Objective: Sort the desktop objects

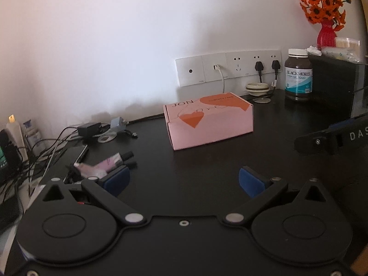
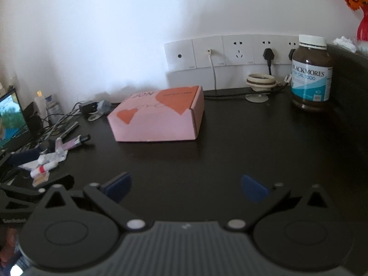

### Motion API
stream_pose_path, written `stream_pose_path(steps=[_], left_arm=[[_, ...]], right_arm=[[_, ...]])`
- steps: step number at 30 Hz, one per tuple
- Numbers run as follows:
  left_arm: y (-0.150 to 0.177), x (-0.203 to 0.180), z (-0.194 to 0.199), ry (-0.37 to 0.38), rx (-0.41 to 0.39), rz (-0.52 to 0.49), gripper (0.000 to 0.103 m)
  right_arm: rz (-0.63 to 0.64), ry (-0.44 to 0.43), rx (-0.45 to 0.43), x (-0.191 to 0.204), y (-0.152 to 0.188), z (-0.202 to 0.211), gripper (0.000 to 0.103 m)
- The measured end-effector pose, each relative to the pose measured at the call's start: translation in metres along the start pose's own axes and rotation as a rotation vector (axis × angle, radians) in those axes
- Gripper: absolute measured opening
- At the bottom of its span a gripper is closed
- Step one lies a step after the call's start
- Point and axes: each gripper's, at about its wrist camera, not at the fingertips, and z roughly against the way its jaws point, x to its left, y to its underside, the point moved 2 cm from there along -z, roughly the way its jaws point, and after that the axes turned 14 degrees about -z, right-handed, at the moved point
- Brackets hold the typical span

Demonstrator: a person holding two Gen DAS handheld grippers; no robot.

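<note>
White wall socket strip (image 1: 227,69) with black plugs (image 1: 258,65), orange flowers (image 1: 322,2) above.

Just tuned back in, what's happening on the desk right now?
Nothing is being held yet. The left gripper and right gripper both hover open over the dark desk. The pink box sits closed mid-desk, the supplement bottle stands at right, and small tubes lie at left.

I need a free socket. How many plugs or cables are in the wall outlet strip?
3: a white cable in the second panel from the left, and two black plugs in the right panels. The bottle may hide more.
</note>
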Motion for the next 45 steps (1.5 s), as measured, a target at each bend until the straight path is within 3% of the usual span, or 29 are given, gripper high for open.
stream_pose_path(steps=[6, 16, 24, 38, 45], left_arm=[[0.021, 0.000, 0.022, -0.054, -0.007, 0.029, 0.103], [0.054, 0.010, 0.029, -0.100, 0.057, 0.135, 0.103], [0.058, -0.014, 0.042, -0.146, 0.059, 0.170, 0.103], [0.068, -0.024, 0.048, -0.163, 0.048, 0.213, 0.103], [0.070, -0.023, 0.042, -0.140, 0.052, 0.214, 0.103]], right_arm=[[0.033, -0.014, -0.003, 0.008, 0.020, 0.021, 0.102], [0.119, 0.014, -0.036, 0.000, 0.073, 0.054, 0.102], [0.100, 0.053, -0.108, -0.011, 0.095, 0.067, 0.102], [0.136, 0.063, -0.186, -0.012, 0.114, 0.076, 0.102], [0.062, 0.049, -0.213, -0.022, 0.110, 0.074, 0.102]])
